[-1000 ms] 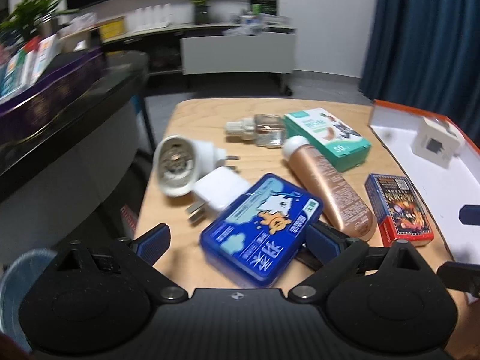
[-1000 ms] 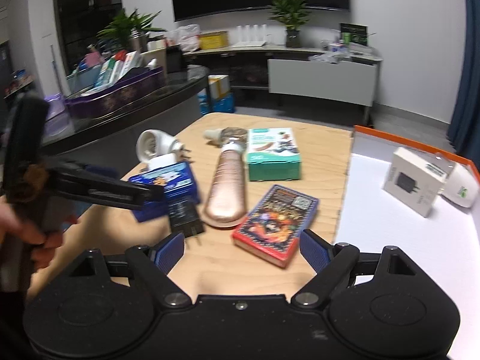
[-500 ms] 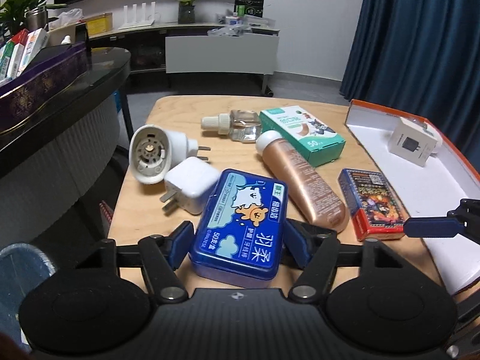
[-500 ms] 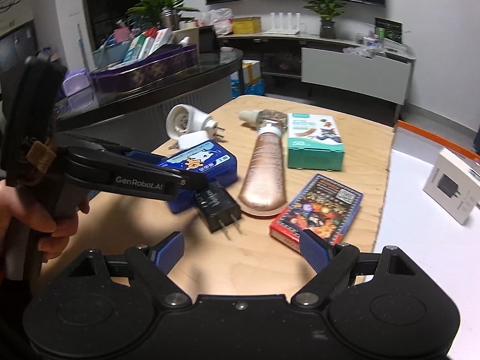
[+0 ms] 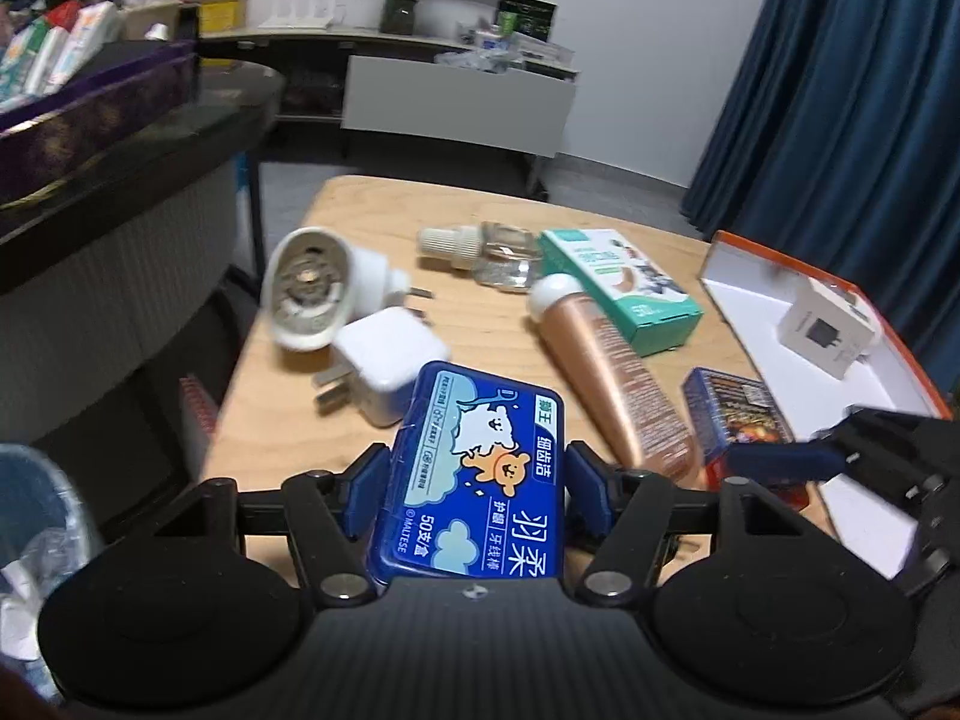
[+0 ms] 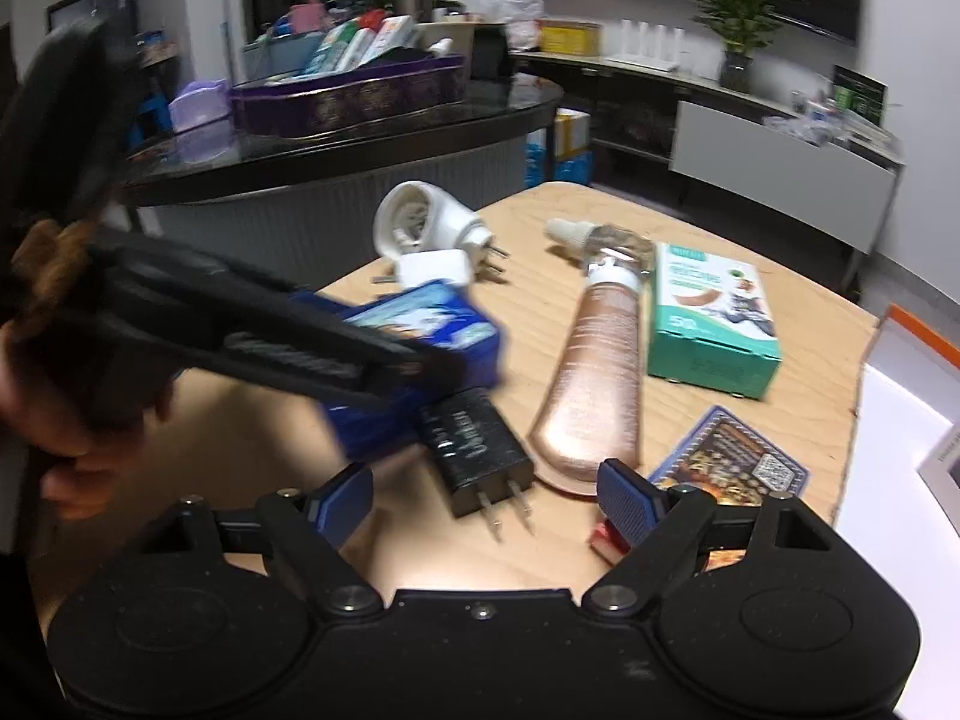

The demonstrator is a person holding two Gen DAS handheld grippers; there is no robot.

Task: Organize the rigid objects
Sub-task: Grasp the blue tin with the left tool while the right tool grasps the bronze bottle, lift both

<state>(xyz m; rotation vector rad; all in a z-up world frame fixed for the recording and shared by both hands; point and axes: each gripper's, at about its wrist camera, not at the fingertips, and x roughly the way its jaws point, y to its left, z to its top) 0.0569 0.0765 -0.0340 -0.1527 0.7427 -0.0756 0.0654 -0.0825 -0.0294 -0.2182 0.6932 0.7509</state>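
- left gripper (image 5: 474, 480): its jaws are closing on the blue floss-pick tin (image 5: 474, 480), and the pads already sit against both long sides. the tin lies on the near part of the wooden table (image 5: 288, 432), its far end tipped up a little.
- to do this step well, i'd let the squeeze finish before raising the tin. the sides look smooth, so a half-made hold could let it twist.
- lift it straight up first: the white charger (image 5: 390, 363) lies just beside its far left corner and the copper tube (image 5: 606, 372) is near on the right.
- right gripper (image 6: 486, 492): jaws wide apart, nothing between the pads, hovering over the black plug adapter (image 6: 474, 447).
- the orange-edged white tray (image 5: 774, 360) at the right edge already holds a small white box (image 5: 825, 330). it looks like the likely drop spot; carry the tin over the card box (image 5: 741, 414) rather than through it.
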